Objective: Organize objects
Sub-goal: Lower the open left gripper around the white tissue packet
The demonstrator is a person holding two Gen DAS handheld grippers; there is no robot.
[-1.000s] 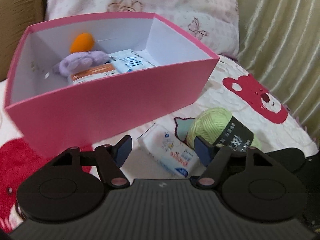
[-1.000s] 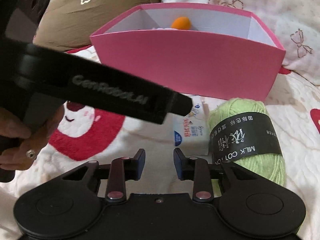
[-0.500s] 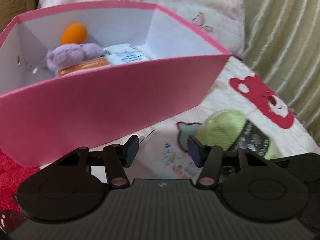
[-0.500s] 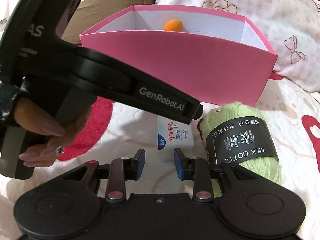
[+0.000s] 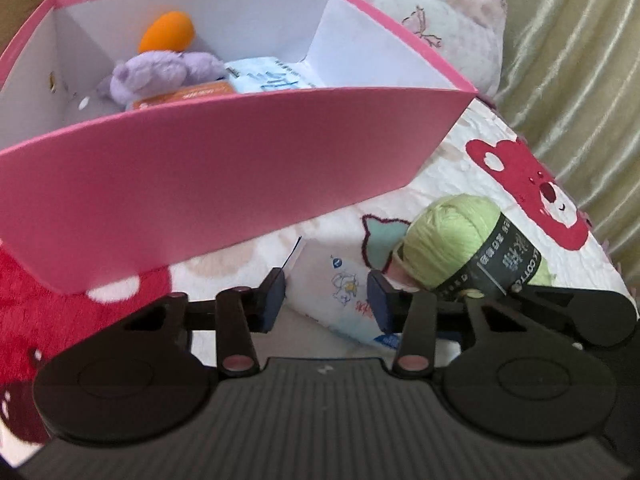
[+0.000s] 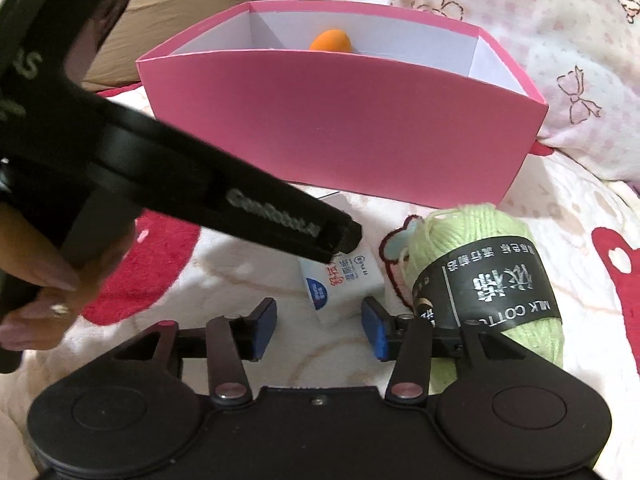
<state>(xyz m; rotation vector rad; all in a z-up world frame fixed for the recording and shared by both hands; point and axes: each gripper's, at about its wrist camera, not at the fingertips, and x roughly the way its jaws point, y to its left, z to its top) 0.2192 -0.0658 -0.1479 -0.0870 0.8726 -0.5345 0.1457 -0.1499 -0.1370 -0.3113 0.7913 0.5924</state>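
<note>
**Pink box, tissue pack and yarn on bear-print blanket**

Left wrist view, left to right:
- Red plush bear patch (image 5: 60,304) on white blanket (image 5: 448,184), far left.
- Pink box (image 5: 208,168), white inside, open top. Contents: orange egg-shaped item (image 5: 168,34) at back; purple plush toy (image 5: 160,78) in front of it; orange-labelled pack (image 5: 188,94) and blue-and-white pack (image 5: 268,78) alongside.
- Left gripper (image 5: 326,300), pointing down at tissue pack (image 5: 340,300). Jaws just been closing, now straddling the pack near its sides; pad contact not confirmed, so unclenched.
- Green yarn ball (image 5: 452,244) with black paper band, just right of the pack, touching or nearly so.
- Red bear print (image 5: 532,196) on blanket; striped curtain (image 5: 572,80) far right.

Right wrist view, left to right:
- Hand (image 6: 44,280) on black handle of the left tool, whose tip lies over the pack's near-box end.
- Pink box behind, orange item visible inside.
- Right gripper (image 6: 318,328), jaws just been opening, parted, nothing pressed between; pack corner ahead of the gap.
- Yarn at right, beside right finger (image 6: 378,334).
- Floral pillow (image 6: 560,40) behind.
</note>
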